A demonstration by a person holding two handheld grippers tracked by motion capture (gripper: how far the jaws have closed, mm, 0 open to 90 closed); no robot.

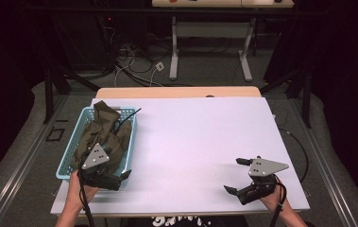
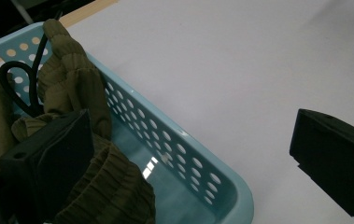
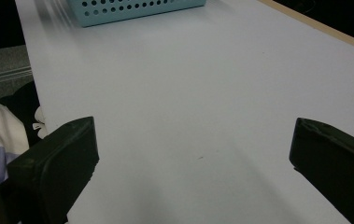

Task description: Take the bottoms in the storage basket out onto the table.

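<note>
We've got the left gripper (image 1: 120, 178) at the near end of the blue basket (image 1: 71, 152), jaws spread wide, one down among the olive cloth (image 1: 102, 137) heaped inside it, one outside over the white table (image 1: 191, 142). Our right gripper (image 1: 237, 176) hovers well apart, gaping over bare tabletop.

You have one light-blue basket (image 1: 128, 142) at the near left of the table; one olive-green garment (image 1: 102, 135) bunched inside it; one black cable (image 1: 127, 117) looping over its far rim; two grippers, the left gripper (image 1: 118, 178) and the right gripper (image 1: 237, 176).
</note>
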